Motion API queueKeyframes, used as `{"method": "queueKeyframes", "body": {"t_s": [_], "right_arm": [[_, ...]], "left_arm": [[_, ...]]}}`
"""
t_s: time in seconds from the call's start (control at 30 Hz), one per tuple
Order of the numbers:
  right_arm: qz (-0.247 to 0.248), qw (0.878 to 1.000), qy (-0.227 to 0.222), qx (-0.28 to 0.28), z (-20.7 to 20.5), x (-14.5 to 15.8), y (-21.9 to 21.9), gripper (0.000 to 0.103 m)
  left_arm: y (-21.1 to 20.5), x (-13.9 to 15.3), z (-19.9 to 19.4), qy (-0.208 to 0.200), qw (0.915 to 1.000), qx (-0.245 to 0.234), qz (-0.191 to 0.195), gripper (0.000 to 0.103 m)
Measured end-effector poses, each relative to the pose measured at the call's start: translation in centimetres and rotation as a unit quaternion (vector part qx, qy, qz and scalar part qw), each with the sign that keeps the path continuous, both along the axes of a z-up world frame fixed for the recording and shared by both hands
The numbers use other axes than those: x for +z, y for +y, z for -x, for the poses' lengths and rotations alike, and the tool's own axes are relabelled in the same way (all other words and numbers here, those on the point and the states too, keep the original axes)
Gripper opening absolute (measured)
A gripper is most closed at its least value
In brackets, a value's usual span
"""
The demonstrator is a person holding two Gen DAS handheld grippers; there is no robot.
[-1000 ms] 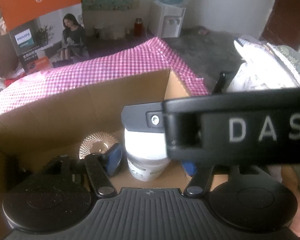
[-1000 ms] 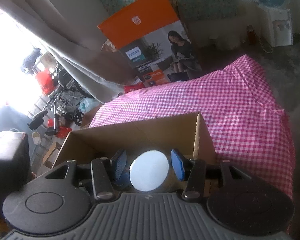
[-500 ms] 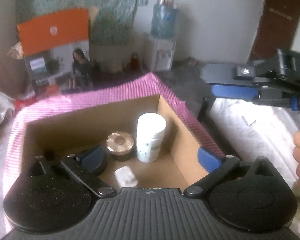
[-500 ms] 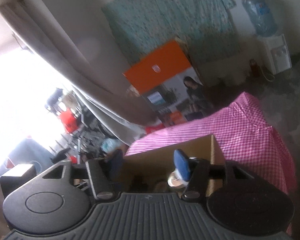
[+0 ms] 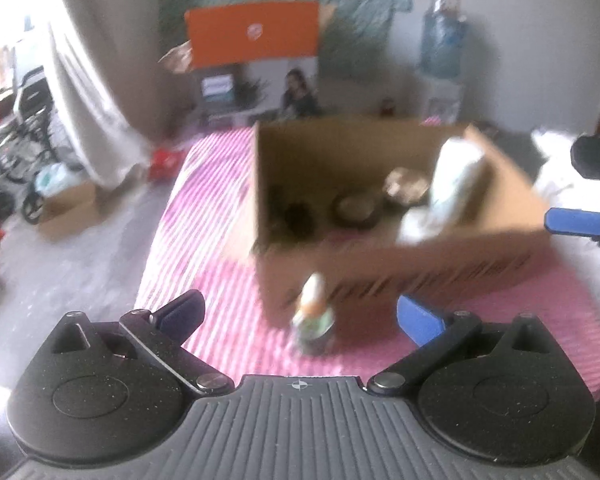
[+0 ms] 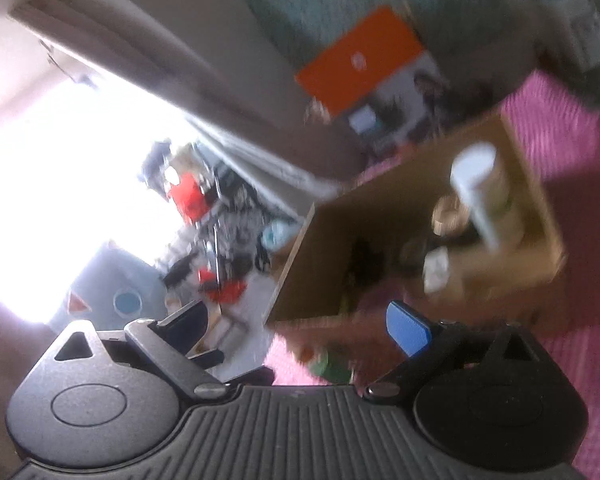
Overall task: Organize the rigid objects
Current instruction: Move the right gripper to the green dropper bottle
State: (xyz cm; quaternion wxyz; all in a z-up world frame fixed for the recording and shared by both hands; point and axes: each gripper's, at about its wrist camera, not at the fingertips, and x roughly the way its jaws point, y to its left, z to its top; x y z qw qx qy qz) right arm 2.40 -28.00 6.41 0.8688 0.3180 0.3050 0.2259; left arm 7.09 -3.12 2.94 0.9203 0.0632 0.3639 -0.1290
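Note:
An open cardboard box [image 5: 400, 256] sits on a pink checked cloth [image 5: 204, 240]. Inside stand a tall white bottle [image 5: 456, 176], a gold-lidded jar [image 5: 406, 186], a dark round jar [image 5: 356, 210] and a small white item [image 5: 418, 226]. A small green bottle with an orange top [image 5: 314, 316] stands on the cloth in front of the box. My left gripper [image 5: 300, 314] is open and empty, back from the box. My right gripper [image 6: 296, 320] is open and empty; the box [image 6: 420, 216], white bottle [image 6: 480, 196] and green bottle [image 6: 328, 364] show ahead. Both views are blurred.
An orange and white Philips carton [image 5: 256, 64] stands behind the cloth, a water dispenser [image 5: 444, 60] at the back right. A small cardboard box [image 5: 68, 204] and a wheelchair [image 5: 12, 136] are on the floor at left. The other gripper [image 5: 580, 220] shows at the right edge.
The right gripper let go of the white bottle in the box and opened. Both grippers pulled back and up from the box; the green bottle in front has come into view.

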Motion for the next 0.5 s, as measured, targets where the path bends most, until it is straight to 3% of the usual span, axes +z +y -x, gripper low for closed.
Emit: {"method": "queueKeyframes", "body": {"t_s": [0.17,0.4,0.5], "right_arm": [[0.041,0.998,0.034,0.035,-1.5,-2.6,4.3,0.083],[0.110,0.990,0.046,0.070,-2.6,-4.3,9.4,0.065],[0.134,0.987,0.051,0.072,-3.6,-4.9,10.9,0.063]], "left_arm": [[-0.2,-3.9,-0.4,0.005,0.9988,-0.001,-0.049,0.099],[-0.7,-6.3,-0.5,0.000,0.9978,-0.030,-0.058,0.086],[-0.6,-6.7,-0.4,0.000,0.9977,-0.035,-0.058,0.079]]}}
